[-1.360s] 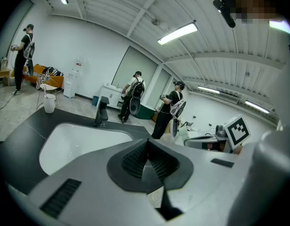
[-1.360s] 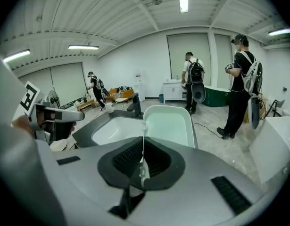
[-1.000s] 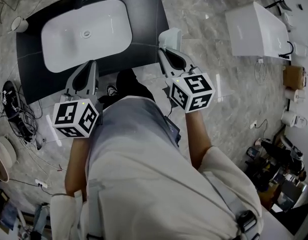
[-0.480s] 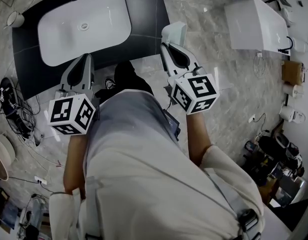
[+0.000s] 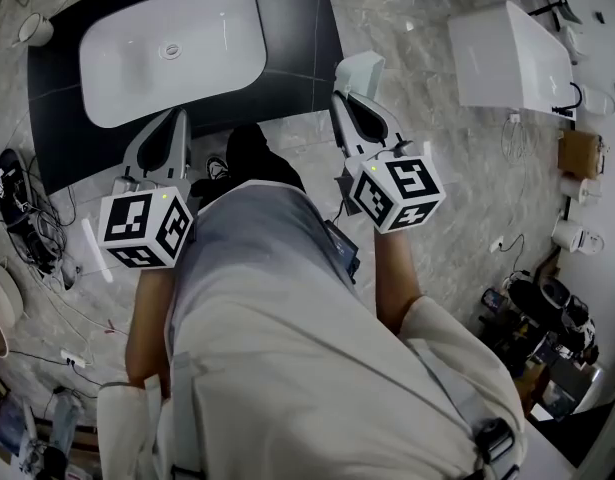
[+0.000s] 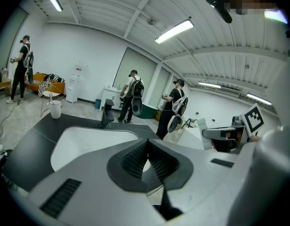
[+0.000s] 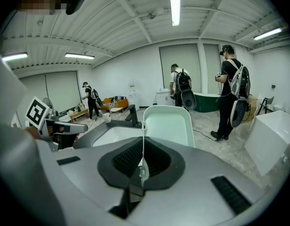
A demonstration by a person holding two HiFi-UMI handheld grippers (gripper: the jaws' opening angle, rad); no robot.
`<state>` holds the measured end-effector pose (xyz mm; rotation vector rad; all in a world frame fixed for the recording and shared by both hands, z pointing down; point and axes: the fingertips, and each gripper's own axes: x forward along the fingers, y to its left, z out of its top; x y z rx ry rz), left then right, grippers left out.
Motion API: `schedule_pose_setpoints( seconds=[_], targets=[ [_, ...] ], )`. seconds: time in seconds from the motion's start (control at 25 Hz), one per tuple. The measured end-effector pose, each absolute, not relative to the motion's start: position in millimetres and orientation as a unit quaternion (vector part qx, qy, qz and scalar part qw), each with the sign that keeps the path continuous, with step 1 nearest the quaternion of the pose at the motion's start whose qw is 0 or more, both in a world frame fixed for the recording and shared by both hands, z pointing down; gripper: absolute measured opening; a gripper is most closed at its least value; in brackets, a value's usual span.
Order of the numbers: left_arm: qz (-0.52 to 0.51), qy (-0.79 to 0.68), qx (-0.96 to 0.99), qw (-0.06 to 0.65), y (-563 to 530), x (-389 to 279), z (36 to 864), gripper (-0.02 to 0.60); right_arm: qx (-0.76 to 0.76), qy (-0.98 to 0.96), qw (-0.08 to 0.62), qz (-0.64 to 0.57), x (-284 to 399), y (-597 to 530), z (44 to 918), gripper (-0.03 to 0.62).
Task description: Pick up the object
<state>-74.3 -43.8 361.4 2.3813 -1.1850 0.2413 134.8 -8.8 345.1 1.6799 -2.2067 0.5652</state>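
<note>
The object is a white thin-walled container [image 5: 357, 71] with a pale green inside [image 7: 167, 124]. It hangs in the air off the right front corner of the black counter [image 5: 302, 28]. My right gripper [image 5: 349, 96] is shut on the container's near rim, which stands as a thin edge between the pads [image 7: 143, 147]. My left gripper [image 5: 173, 120] is held at the counter's front edge, below the white sink basin [image 5: 172, 48]. Its jaws meet at the tips with nothing between them [image 6: 147, 142].
A black faucet [image 6: 106, 114] stands behind the basin and a white cup [image 5: 32, 30] sits at the counter's far left corner. A large white tub [image 5: 507, 53] lies on the floor to the right. Cables [image 5: 27, 218] trail on the left. Several people stand far back.
The right gripper with the container has drifted slightly to the right. The left gripper stays in about the same place by the counter's edge.
</note>
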Motion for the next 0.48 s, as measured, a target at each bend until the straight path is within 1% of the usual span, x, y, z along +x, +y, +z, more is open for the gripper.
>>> schedule_pose_setpoints(
  seconds=[0.48],
  targets=[
    [0.084,-0.433,0.867,0.232,-45.6,-75.7,360.2,0.006,0.599,-0.758,0.168,0.196,139.6,-8.4,348.8,0.015]
  ],
)
